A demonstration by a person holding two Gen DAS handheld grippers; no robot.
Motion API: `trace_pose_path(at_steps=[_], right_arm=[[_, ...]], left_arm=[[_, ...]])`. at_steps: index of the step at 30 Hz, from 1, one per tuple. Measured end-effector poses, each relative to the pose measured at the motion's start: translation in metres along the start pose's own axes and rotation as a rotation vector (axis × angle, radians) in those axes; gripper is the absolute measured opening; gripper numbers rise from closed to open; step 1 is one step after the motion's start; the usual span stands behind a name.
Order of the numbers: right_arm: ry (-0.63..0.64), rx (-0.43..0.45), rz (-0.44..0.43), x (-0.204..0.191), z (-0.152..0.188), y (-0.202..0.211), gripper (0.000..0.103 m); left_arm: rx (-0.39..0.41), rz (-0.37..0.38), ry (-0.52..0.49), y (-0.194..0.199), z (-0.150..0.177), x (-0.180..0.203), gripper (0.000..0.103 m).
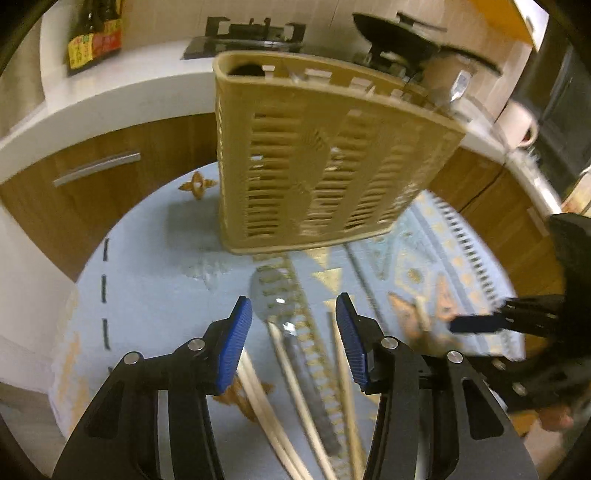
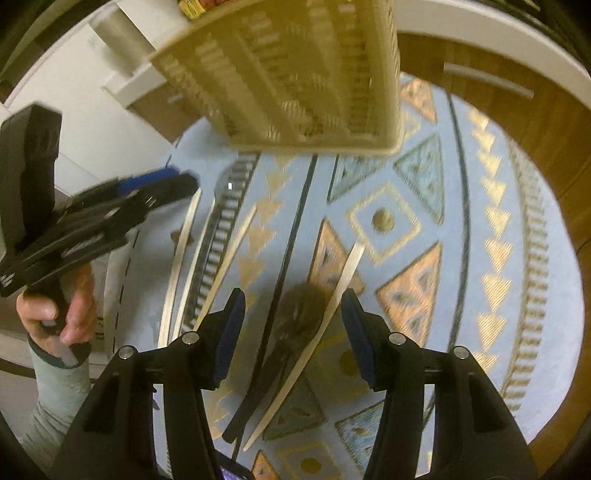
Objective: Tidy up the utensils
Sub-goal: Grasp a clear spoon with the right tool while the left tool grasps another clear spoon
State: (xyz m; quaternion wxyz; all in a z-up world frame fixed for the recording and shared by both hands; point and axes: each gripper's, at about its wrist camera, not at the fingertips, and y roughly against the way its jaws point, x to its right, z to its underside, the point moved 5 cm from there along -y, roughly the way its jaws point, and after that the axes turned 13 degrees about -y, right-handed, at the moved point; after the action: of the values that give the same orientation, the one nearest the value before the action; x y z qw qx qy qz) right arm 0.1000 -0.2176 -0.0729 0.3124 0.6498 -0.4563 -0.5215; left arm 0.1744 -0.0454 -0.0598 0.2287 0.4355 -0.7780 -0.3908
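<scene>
A tan slotted utensil holder (image 1: 317, 155) stands on the patterned blue cloth; it also shows in the right wrist view (image 2: 295, 74). My left gripper (image 1: 294, 314) is open and empty above a metal spoon (image 1: 271, 295) and several pale wooden chopsticks (image 1: 291, 384) lying in front of the holder. My right gripper (image 2: 293, 317) is open and empty above a dark spoon (image 2: 295, 310) and a single chopstick (image 2: 332, 306). The left gripper (image 2: 159, 184) shows at the left of the right wrist view, the right gripper (image 1: 476, 323) at the right of the left wrist view.
The cloth (image 2: 461, 229) covers a round table. Wooden cabinets (image 1: 92, 173) and a white counter (image 1: 129, 92) with sauce bottles (image 1: 94, 33), a gas stove (image 1: 251, 37) and a black wok (image 1: 399, 33) stand behind. A white mug (image 1: 521, 122) sits at right.
</scene>
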Motion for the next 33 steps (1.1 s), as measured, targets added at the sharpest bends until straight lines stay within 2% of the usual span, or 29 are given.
trace_pose_path(at_steps=[1,6,9,10,12,14,20,28,33], right_arm=[[0.000,-0.006,0.007,0.000,0.002,-0.002,0.048],[-0.025,-0.034,0.017,0.004,0.006,-0.013,0.048],[-0.029,-0.040,0.009,0.004,0.006,-0.015,0.045],[-0.030,-0.041,0.007,0.004,0.006,-0.015,0.045],[-0.026,-0.039,0.006,0.003,0.005,-0.015,0.044],[-0.017,-0.038,0.006,0.001,0.004,-0.017,0.044],[0.028,-0.038,0.031,-0.014,0.004,-0.029,0.041],[0.133,0.003,0.089,-0.038,0.008,-0.042,0.041],[0.113,-0.009,0.110,-0.042,0.010,-0.047,0.041]], left_arm=[[-0.023,-0.033,-0.016,-0.008,-0.001,-0.001,0.045],[-0.084,-0.061,-0.031,-0.034,-0.007,0.000,0.045],[-0.136,-0.155,-0.051,-0.048,-0.009,-0.002,0.045],[-0.145,-0.147,-0.050,-0.052,-0.010,-0.002,0.045],[-0.167,-0.129,-0.042,-0.059,-0.008,-0.002,0.039],[-0.160,-0.148,-0.057,-0.061,-0.010,-0.003,0.034],[-0.146,-0.166,-0.077,-0.062,-0.015,0.005,0.033],[-0.062,-0.127,-0.042,-0.039,-0.011,0.000,0.032],[-0.016,-0.100,-0.016,-0.019,-0.015,-0.007,0.032]])
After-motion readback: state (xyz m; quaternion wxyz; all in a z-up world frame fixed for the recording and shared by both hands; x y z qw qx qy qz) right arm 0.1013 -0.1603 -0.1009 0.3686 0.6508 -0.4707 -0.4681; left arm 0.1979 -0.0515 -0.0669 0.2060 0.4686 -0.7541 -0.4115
